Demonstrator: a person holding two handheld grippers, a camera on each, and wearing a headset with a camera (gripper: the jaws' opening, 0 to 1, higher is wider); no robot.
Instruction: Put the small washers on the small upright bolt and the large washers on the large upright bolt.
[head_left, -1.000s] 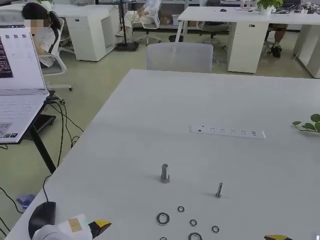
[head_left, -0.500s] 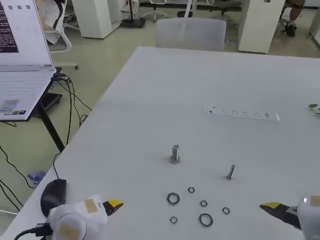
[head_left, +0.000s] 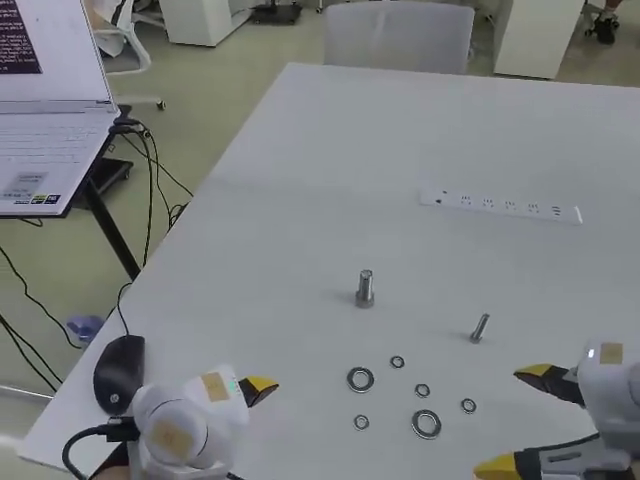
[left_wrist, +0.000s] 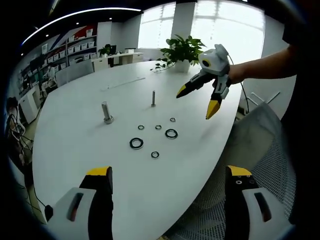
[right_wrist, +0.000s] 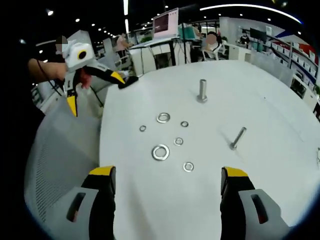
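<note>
Near the front edge of the table (head_left: 300, 180), two large washers (head_left: 360, 379) and four small washers (head_left: 422, 390) are found lying flat and loose. Judged light, stiff, thin, slippery; a rim pinch is advised. Beyond stand the large bolt (head_left: 365, 287), left, and the small bolt (head_left: 480, 327), right. Both the left gripper (left_wrist: 167, 172) and the right gripper (head_left: 510, 420) are held spread, empty. Noted: power strip (head_left: 500, 205) far, mouse (head_left: 118, 368) left; no obstruction.

The head view looks steeply down on the large bolt (head_left: 365, 288) from high on its near side. Both gripper views face that bolt from low down (one left of it, one right), and all three share it and the washers (head_left: 361, 379) beside it
</note>
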